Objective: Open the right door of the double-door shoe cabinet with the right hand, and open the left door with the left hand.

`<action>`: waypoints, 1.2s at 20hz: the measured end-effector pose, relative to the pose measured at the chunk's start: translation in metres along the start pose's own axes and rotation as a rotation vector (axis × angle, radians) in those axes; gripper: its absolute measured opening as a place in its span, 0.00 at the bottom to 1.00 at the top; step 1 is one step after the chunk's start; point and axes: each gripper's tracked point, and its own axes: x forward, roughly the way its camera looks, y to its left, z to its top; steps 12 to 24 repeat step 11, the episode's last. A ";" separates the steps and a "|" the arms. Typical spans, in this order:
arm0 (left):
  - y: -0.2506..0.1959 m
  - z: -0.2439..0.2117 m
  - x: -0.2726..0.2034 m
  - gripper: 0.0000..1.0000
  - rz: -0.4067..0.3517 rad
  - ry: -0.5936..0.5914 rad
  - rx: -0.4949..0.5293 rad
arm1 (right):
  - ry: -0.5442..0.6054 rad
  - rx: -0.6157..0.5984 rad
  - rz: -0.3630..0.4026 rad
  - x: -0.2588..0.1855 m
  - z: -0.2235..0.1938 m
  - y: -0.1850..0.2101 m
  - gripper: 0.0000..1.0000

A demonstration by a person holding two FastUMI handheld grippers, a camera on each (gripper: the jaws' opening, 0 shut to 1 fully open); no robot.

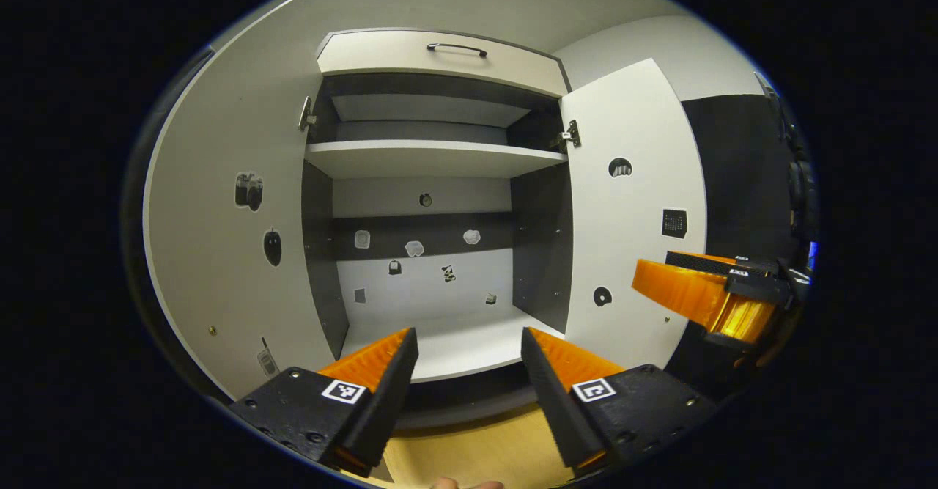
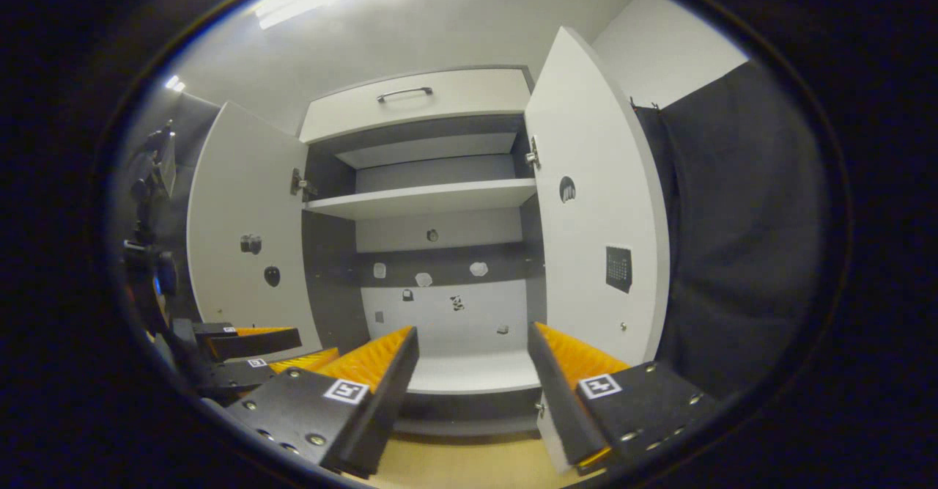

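Both doors of the shoe cabinet (image 1: 440, 152) are found swung wide: left door (image 1: 227, 232) outboard of the left gripper (image 1: 469, 372), right door (image 2: 593, 210) outboard of the right gripper (image 2: 473, 372). Jaws of both are released, grasping nothing, facing the bottom shelf (image 2: 473, 372).

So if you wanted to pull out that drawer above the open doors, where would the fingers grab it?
By the drawer's dark bar handle, coming straight from the front. The bar runs sideways and stands off the face, so one finger probably goes above and one below.
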 end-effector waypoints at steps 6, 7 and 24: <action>0.011 0.003 0.002 0.97 0.037 -0.021 -0.023 | -0.009 -0.015 0.003 -0.002 -0.001 0.009 1.00; 0.011 0.003 0.002 0.98 0.034 -0.021 -0.022 | -0.003 -0.014 0.003 -0.001 -0.004 0.010 1.00; 0.014 0.000 0.001 0.97 0.032 -0.015 -0.019 | 0.010 -0.015 -0.006 -0.002 -0.010 0.012 1.00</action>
